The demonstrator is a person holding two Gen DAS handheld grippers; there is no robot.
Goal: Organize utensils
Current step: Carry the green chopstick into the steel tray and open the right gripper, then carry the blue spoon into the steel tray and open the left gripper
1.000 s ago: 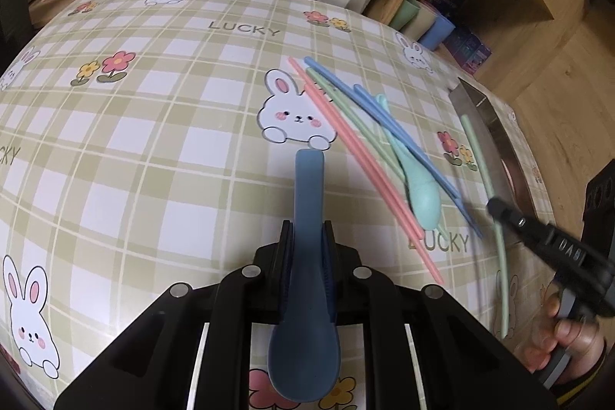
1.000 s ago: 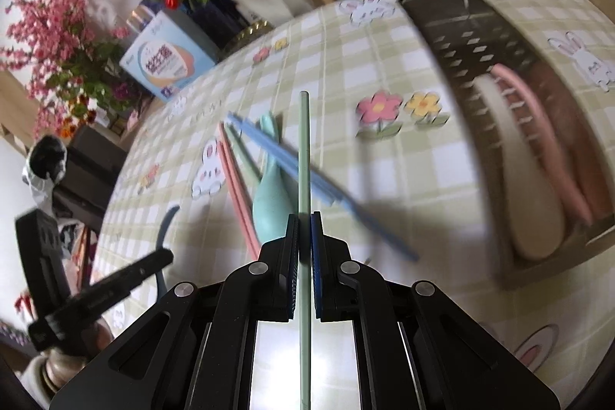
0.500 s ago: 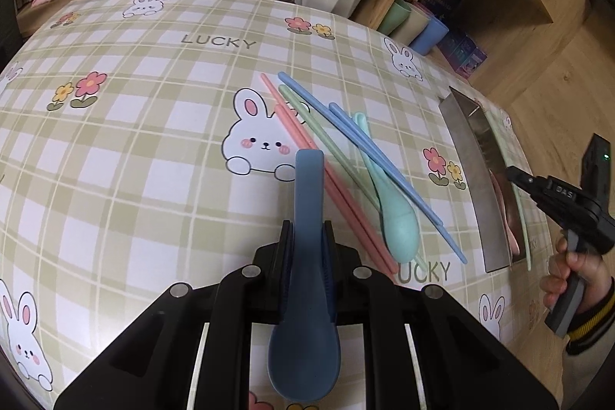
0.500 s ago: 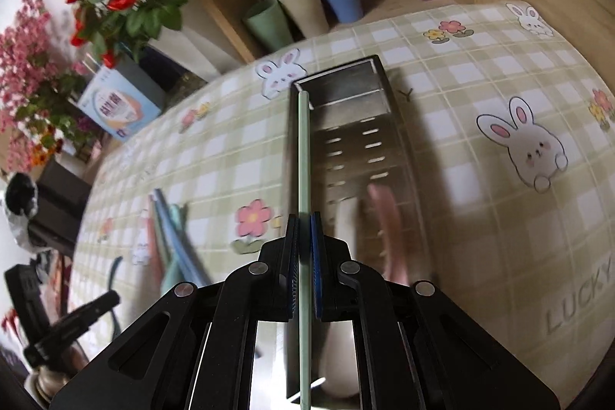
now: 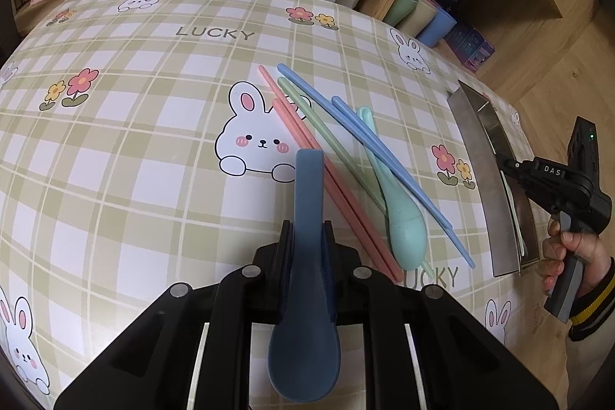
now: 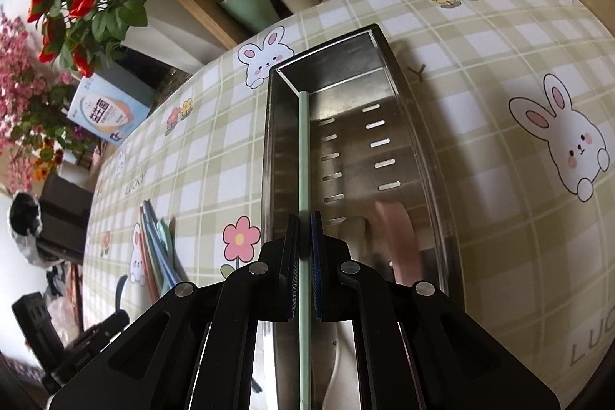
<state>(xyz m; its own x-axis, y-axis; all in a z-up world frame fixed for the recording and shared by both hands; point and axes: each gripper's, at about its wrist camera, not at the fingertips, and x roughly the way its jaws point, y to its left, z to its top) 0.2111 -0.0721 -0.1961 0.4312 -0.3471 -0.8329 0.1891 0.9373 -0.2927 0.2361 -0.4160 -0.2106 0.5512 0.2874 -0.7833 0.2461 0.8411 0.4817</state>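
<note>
Left gripper [image 5: 307,237]: jaws pinched on the handle of a dark blue spoon [image 5: 305,302], bowl toward the camera, handle pointing out over the checked tablecloth [image 5: 115,179]. The spoon sits level in the clamp, clear of the cloth.

Just right of it, a loose pile on the cloth: 2 pink chopsticks [image 5: 334,187], 1 green chopstick on the cloth [image 5: 326,137], 2 blue chopsticks [image 5: 384,164] and a mint spoon [image 5: 403,221], all overlapping at shallow angles. The blue sticks lie across the mint spoon's handle.

Further right, a steel tray [image 6: 423,148] with slotted floor stands on the cloth. Already inside: a pink spoon [image 6: 396,237] and a cream spoon [image 6: 353,229], both partly hidden behind the tool.

Right gripper [image 6: 303,256]: jaws shut tight on a green chopstick [image 6: 303,156], held lengthwise above the tray's left half, tip near the far wall.

Risks, as judgement:
- The stick runs close to the tray's left wall; released while skewed, it could bridge the rim or slide out onto the cloth.
- Its tip may strike the far wall if lowered nose-first.
- 1 thin stick in a narrow pinch can pivot.
- Pulling from the pile later may drag neighbours.
</note>
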